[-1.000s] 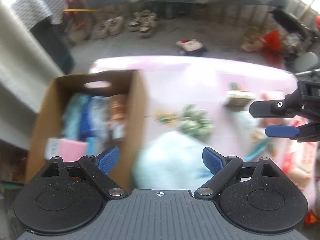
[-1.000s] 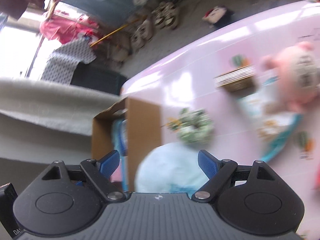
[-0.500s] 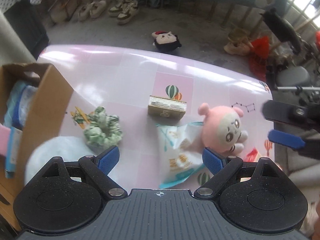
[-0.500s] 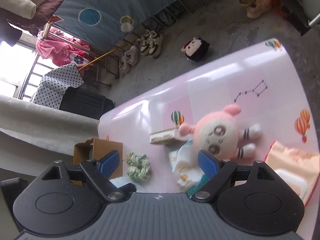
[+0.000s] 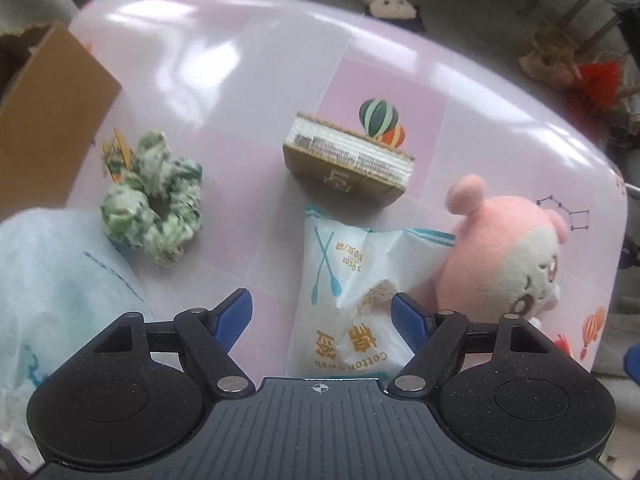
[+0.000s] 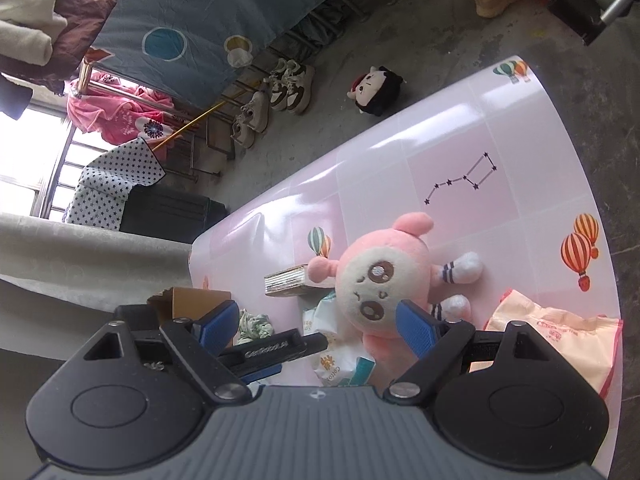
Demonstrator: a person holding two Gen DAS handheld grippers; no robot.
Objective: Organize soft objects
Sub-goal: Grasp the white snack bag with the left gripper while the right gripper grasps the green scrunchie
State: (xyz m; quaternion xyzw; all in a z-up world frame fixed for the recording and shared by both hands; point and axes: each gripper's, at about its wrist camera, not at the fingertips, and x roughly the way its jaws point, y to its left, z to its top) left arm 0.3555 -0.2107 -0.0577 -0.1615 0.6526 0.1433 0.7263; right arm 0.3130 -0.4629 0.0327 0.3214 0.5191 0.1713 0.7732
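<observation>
My left gripper (image 5: pixel 322 314) is open and empty, low over a white cotton swab packet (image 5: pixel 352 280) on the pink table (image 5: pixel 224 72). A green scrunchie (image 5: pixel 154 200) lies to its left, a light blue soft bag (image 5: pixel 52 280) at the near left. A pink plush doll (image 5: pixel 504 256) lies to the right. My right gripper (image 6: pixel 316 328) is open and empty, higher up, above the pink plush doll (image 6: pixel 384 280); the left gripper's fingers (image 6: pixel 276 350) show below it.
A cardboard box (image 5: pixel 48 108) stands at the table's left edge. A small brown notebook block (image 5: pixel 348 160) lies mid-table. A peach plastic bag (image 6: pixel 556 344) lies at the right near edge. A dark plush (image 6: pixel 376 88) and shoes (image 6: pixel 288 84) are on the floor beyond.
Both grippers swung right, away from the cardboard box and light blue bag. My left gripper came down over the cotton swab packet. My right gripper rose and now looks down on the pink plush.
</observation>
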